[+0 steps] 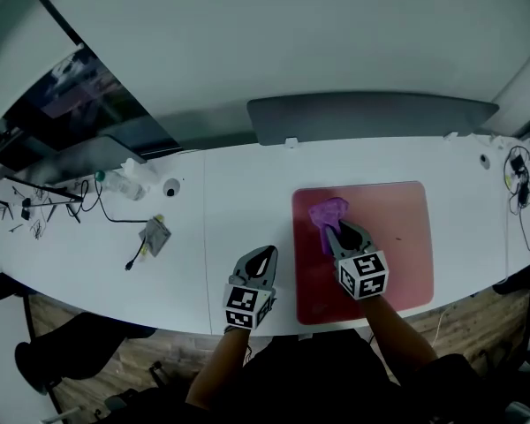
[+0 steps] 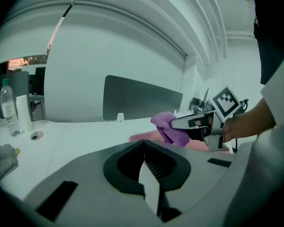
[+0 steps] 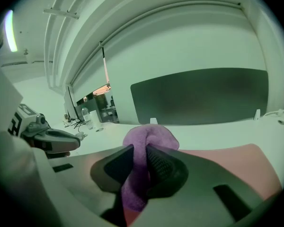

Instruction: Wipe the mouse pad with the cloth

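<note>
The right tool (image 1: 336, 230) pinches the purple cloth (image 1: 326, 212) on the mouse pad (image 1: 397, 228); the left tool (image 1: 267, 253), at its 9 o'clock, is closed and empty.

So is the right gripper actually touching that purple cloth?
Touching. In the right gripper view, the right gripper has its jaws shut on the purple cloth, which bulges out above them.

White table (image 1: 221, 210), items at left, centre-right and right.
Pink mouse pad (image 1: 397, 237) flat at lower centre-right; clear bottle (image 1: 124, 184), black cable (image 1: 115, 217) and small grey item (image 1: 155, 235) at left; tangled cables (image 1: 519, 179) at far right edge.
</note>
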The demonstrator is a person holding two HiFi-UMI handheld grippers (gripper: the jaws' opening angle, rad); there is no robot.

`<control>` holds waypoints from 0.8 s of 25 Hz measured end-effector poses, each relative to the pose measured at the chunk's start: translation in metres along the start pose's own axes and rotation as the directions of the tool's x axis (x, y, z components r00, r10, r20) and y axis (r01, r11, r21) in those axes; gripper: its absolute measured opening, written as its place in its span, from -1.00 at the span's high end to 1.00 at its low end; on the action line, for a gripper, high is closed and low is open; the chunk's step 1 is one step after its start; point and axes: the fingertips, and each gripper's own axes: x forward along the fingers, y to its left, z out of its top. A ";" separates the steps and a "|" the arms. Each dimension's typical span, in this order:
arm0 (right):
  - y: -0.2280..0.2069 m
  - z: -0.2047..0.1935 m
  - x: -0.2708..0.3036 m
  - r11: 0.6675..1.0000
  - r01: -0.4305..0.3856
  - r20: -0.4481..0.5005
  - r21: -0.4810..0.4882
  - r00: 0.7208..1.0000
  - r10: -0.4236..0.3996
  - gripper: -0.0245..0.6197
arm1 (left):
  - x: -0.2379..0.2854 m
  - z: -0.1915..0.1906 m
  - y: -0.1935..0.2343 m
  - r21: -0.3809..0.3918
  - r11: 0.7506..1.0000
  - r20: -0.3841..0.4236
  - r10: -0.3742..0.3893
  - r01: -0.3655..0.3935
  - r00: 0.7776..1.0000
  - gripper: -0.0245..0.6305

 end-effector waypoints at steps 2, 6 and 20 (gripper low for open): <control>-0.001 -0.004 0.013 1.000 -0.014 -0.019 0.011 1.000 0.014 0.66 | 0.004 0.000 0.002 0.002 1.000 -0.008 0.005 -0.005 1.000 0.86; -0.001 -0.011 0.039 1.000 -0.024 -0.055 0.003 0.998 0.024 0.66 | 0.008 0.002 0.008 -0.012 1.000 -0.005 0.010 -0.010 1.000 0.86; 0.026 -0.040 0.110 0.999 -0.032 -0.232 -0.002 0.972 0.030 0.66 | 0.016 -0.009 0.007 -0.028 1.000 -0.029 0.005 -0.006 1.000 0.86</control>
